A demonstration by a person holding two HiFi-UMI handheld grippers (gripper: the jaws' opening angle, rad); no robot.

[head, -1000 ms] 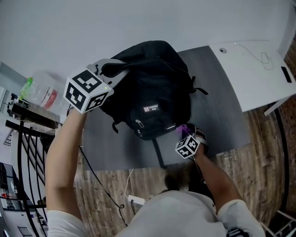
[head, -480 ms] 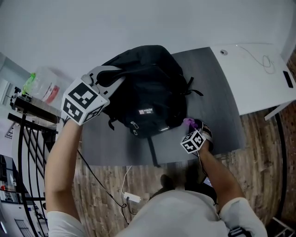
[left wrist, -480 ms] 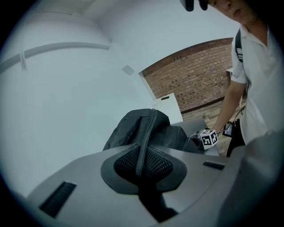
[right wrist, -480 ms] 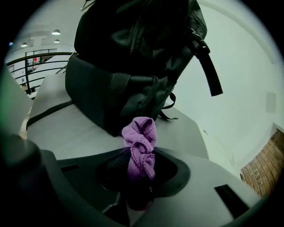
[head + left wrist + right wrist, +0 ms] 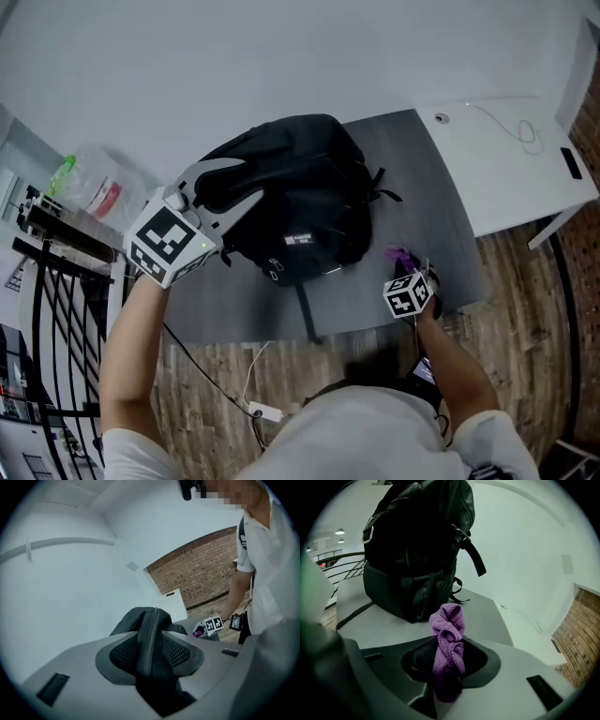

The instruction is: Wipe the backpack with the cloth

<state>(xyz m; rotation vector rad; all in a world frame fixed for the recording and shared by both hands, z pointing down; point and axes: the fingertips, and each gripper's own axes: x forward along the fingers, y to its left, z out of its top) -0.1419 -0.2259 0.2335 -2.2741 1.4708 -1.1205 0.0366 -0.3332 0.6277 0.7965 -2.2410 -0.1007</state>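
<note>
A black backpack (image 5: 300, 197) stands on the dark grey table (image 5: 422, 187). My left gripper (image 5: 230, 192) is at its top left corner. Its jaws have just been opening, and a zippered black fold of the backpack (image 5: 149, 639) still lies between the pads without being pressed. My right gripper (image 5: 401, 258) is low over the table's front right part, right of the backpack and apart from it. It is shut on a crumpled purple cloth (image 5: 449, 639), which sticks out past the jaws. In the right gripper view the backpack (image 5: 417, 545) towers just ahead of the cloth.
A white desk (image 5: 516, 159) with a thin cable adjoins the table at the right. A clear plastic bag (image 5: 89, 192) and a black railing (image 5: 47, 309) are at the left. A power strip and cords (image 5: 258, 408) lie on the wooden floor in front.
The left jaws have spread apart around the backpack's top. The right gripper has moved right, away from the backpack's front, with the cloth in it.
</note>
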